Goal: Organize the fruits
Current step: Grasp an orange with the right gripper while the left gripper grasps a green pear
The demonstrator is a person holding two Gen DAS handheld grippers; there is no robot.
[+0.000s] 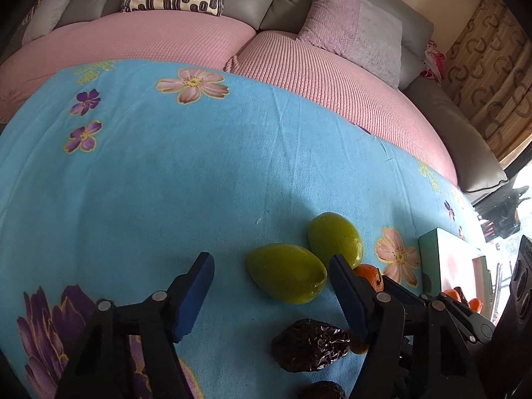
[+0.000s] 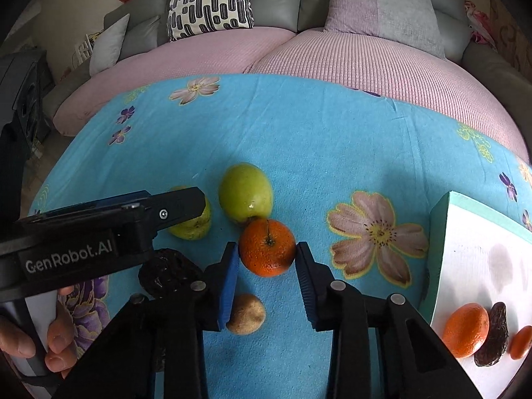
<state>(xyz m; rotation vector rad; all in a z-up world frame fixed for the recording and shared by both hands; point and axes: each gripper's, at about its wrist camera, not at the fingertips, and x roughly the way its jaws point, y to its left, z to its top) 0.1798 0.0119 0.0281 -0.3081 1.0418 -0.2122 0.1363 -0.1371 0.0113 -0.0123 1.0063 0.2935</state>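
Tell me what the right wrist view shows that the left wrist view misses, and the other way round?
Only the right wrist view: a small round tan fruit, and the right gripper closely flanking a stemmed orange. Only the left wrist view: the empty, open left gripper. Both: two smooth green fruits and the blue flowered cloth.

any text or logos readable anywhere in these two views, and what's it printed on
"GenRobot.AI": white letters on the black body of the left gripper, seen side-on in the right wrist view.
Small raised marks on a black device at the right edge of the left wrist view are too blurred to read.
No text shows on the tray, the cloth, the cushions or the orange between the right gripper's fingers.
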